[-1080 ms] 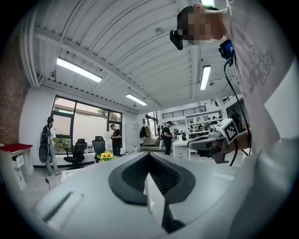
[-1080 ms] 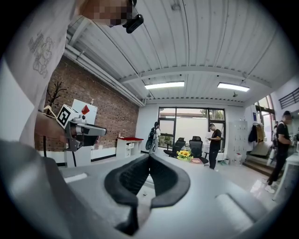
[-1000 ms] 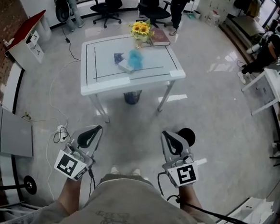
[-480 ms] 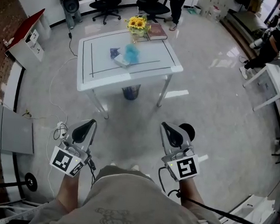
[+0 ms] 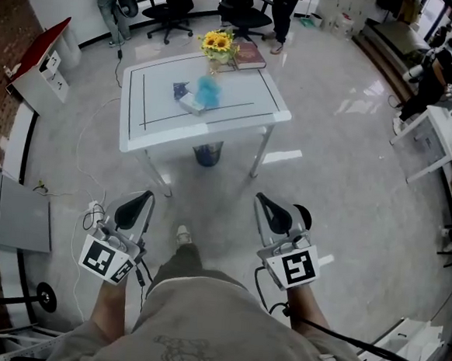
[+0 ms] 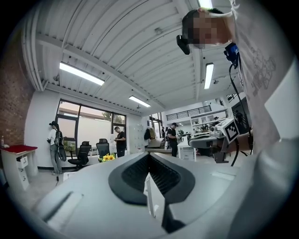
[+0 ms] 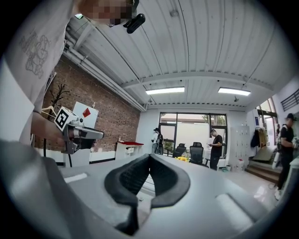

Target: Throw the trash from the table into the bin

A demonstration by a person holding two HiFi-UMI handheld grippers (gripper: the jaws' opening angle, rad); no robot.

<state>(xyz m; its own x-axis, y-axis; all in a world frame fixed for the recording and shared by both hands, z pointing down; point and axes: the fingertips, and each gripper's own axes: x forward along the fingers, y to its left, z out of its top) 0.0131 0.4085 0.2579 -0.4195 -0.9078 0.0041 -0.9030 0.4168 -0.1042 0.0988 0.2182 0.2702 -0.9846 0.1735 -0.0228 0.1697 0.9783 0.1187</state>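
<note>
Both the left gripper (image 5: 142, 200) and the right gripper (image 5: 265, 204) are empty, so we judge the step in hand to be the approach. The trash, a blue crumpled wad (image 5: 208, 91) beside a white packet (image 5: 191, 103), lies on the table (image 5: 159, 135) well ahead, with the bin (image 5: 207, 154) under it. We should close in squarely, spread one pair of jaws before reaching, and avoid the flowers (image 5: 219, 43) and book (image 5: 250, 57). Each gripper points level toward the table, either side of our body, jaws pressed together.

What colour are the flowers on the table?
The flowers are yellow; the head view shows them best.
</note>
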